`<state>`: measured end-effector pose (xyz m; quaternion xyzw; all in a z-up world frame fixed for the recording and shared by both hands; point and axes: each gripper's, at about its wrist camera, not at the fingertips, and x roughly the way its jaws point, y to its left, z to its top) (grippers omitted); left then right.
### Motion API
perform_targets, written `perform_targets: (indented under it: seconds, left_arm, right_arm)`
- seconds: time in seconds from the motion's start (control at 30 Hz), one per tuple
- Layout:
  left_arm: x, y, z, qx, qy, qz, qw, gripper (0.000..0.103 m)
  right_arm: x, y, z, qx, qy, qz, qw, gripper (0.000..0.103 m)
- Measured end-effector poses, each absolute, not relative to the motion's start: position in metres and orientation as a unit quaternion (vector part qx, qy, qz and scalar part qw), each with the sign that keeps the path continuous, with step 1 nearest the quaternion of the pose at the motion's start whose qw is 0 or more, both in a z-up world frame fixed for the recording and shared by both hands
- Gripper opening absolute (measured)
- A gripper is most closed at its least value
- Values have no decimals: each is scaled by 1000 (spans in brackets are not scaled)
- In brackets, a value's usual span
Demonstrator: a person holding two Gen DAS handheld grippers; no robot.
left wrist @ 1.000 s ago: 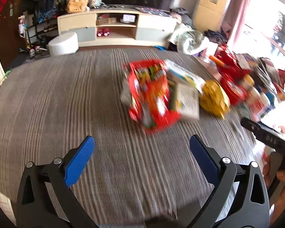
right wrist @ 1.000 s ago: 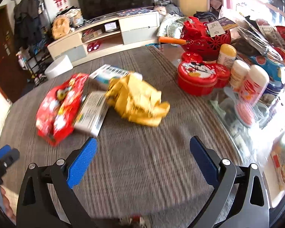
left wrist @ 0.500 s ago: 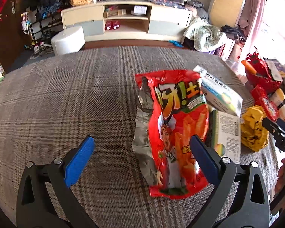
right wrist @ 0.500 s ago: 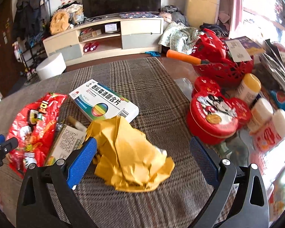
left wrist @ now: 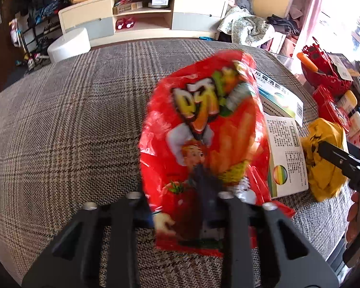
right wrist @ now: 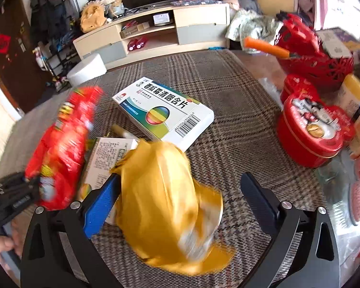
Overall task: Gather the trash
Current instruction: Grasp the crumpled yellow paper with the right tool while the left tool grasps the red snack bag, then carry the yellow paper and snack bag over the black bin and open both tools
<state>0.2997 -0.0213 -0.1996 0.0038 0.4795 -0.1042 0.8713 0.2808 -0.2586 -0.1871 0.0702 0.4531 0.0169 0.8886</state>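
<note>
My left gripper [left wrist: 180,206] is shut on the near end of a red snack bag [left wrist: 206,129], which is lifted and tilted; the bag also shows in the right wrist view [right wrist: 60,148]. My right gripper [right wrist: 180,192] is open around a crumpled yellow wrapper [right wrist: 165,196]; the jaws stand apart from it on the right side. The wrapper shows in the left wrist view [left wrist: 324,158] too. Two medicine boxes lie on the plaid tablecloth: a white one [right wrist: 165,110] and a smaller one [right wrist: 105,158] under the wrapper's edge.
A red round tin [right wrist: 312,132], a red basket [right wrist: 312,55] with an orange-handled tool, and several bottles [right wrist: 352,93] crowd the table's right side. A TV cabinet [left wrist: 141,16] and a white stool [left wrist: 69,45] stand beyond the table.
My left gripper closed on the red snack bag and raised it. My right gripper moved forward and down until the yellow wrapper sits between its jaws.
</note>
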Motion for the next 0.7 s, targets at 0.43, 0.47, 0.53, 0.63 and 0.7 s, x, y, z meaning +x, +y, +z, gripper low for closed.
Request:
perform_targets:
  seconds: [0.43, 0.47, 0.53, 0.63, 0.7]
  left_arm:
    - [265, -22, -149, 33, 432, -109, 895, 0]
    - [260, -21, -143, 33, 426, -108, 898, 0]
    - [247, -21, -129, 31, 412, -109, 904, 0]
    - [223, -24, -109, 26, 398, -112, 910, 0]
    - [209, -27, -100, 29, 391, -111, 913, 0]
  right_arm:
    - [251, -256, -163, 112, 444, 51, 888, 53]
    - [246, -257, -158, 114, 441, 49, 889, 53]
    - [236, -258, -147, 120, 436, 44, 891, 53]
    - [218, -256, -132, 121, 428, 41, 895, 53]
    - [201, -253, -120, 124, 419, 31, 899, 54]
